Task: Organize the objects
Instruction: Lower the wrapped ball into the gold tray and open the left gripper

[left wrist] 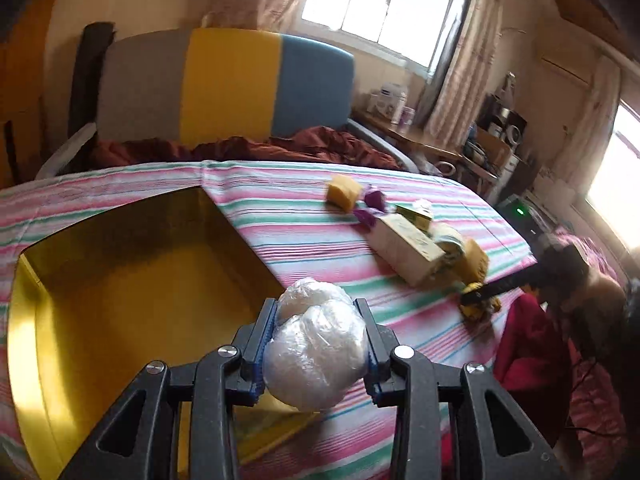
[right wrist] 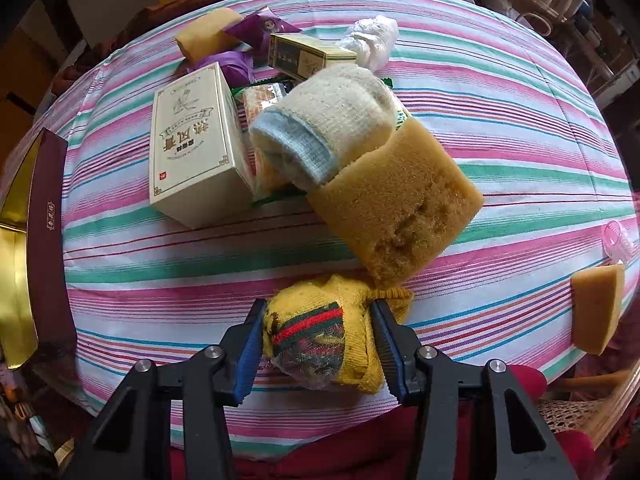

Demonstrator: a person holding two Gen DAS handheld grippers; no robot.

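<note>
My left gripper [left wrist: 316, 312] is shut on a white plastic-wrapped bundle [left wrist: 316, 356] and holds it above the near right corner of an open gold-lined box [left wrist: 120, 280]. My right gripper [right wrist: 318, 312] is shut on a rolled yellow sock [right wrist: 320, 340] with red and green stripes, low over the striped cloth [right wrist: 160, 264]. It also shows in the left wrist view [left wrist: 478, 300]. Beyond it lie a large tan sponge [right wrist: 396, 204], a rolled white and blue sock [right wrist: 320, 128], a cream carton [right wrist: 192, 144] and a small green-gold carton [right wrist: 308, 56].
Farther back lie another sponge [right wrist: 204, 32], purple packets [right wrist: 264, 28], a snack packet [right wrist: 260, 96] and a white plastic bundle [right wrist: 372, 40]. A sponge piece [right wrist: 596, 308] and a pink item [right wrist: 618, 240] sit at the cloth's right edge. The gold box's maroon wall [right wrist: 48, 216] is at left.
</note>
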